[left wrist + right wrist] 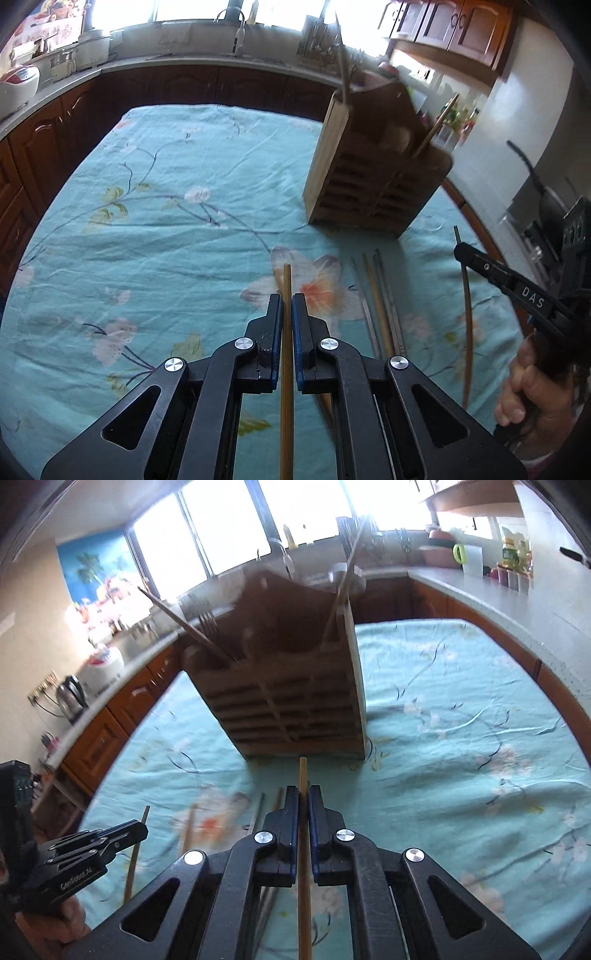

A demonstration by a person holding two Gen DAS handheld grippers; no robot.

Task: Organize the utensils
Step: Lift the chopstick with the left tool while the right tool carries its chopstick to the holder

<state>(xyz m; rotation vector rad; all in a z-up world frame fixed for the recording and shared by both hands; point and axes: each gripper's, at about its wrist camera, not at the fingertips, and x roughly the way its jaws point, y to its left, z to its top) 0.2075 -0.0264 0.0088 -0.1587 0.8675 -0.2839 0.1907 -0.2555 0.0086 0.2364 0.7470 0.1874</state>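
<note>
My left gripper (287,300) is shut on a bamboo chopstick (286,280) that runs between its pads, above the teal flowered cloth. My right gripper (303,792) is shut on another wooden chopstick (303,771), its tip pointing at the base of the wooden utensil holder (295,709). The holder (373,173) stands at the far right of the table with chopsticks and forks in its slots. Several loose chopsticks (380,306) lie on the cloth in front of it. In the left wrist view the right gripper (458,251) shows at the right edge, its chopstick (468,321) hanging below.
The table carries a teal flowered cloth (166,229). Kitchen counters with dark wood cabinets (48,147) surround it, with a kettle (72,698), a rice cooker (18,83) and a sink faucet (238,35). The left gripper (144,825) shows at lower left in the right wrist view.
</note>
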